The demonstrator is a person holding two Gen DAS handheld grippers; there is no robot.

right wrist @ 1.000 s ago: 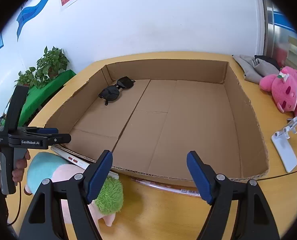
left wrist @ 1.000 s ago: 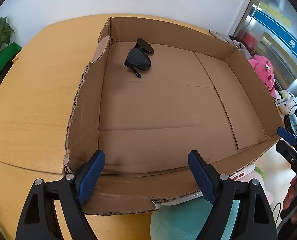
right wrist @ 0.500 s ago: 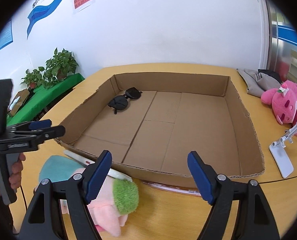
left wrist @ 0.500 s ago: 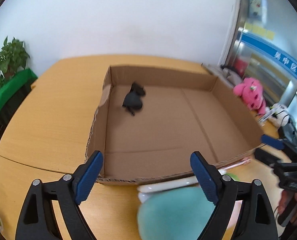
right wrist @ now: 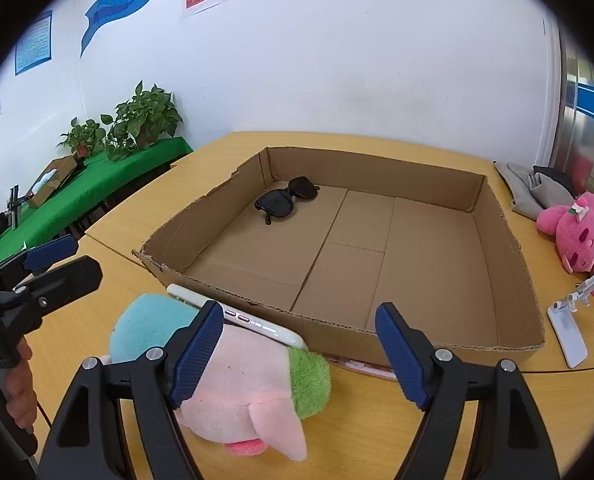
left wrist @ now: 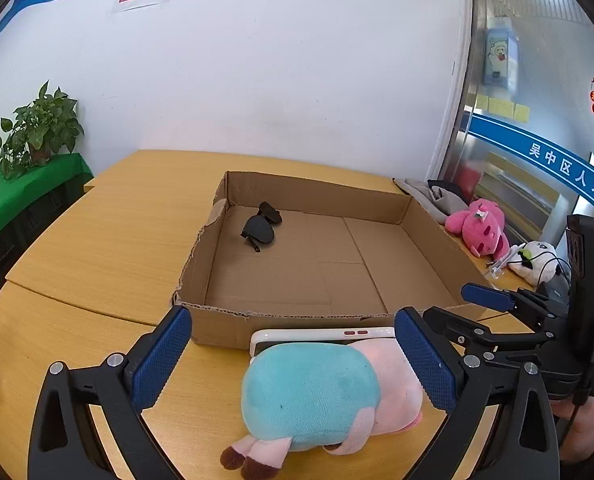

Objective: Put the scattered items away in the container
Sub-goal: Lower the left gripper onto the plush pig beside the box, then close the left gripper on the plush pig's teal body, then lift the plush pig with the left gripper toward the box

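Note:
A shallow cardboard box lies on the wooden table with black sunglasses in its far left corner. A teal, pink and green plush pig lies on the table just in front of the box. A white phone lies between the plush and the box wall. My left gripper is open and empty, hovering over the plush. My right gripper is open and empty, above the plush's green end. Each gripper shows in the other's view.
A pink plush, a white phone stand, a white plush and grey cloth lie right of the box. A pink flat item pokes from under the box's near wall. Plants stand on a green table at left.
Both grippers have pulled back from over the box toward me and levelled out. The plush and phone have come fully into view. Both grippers stay open.

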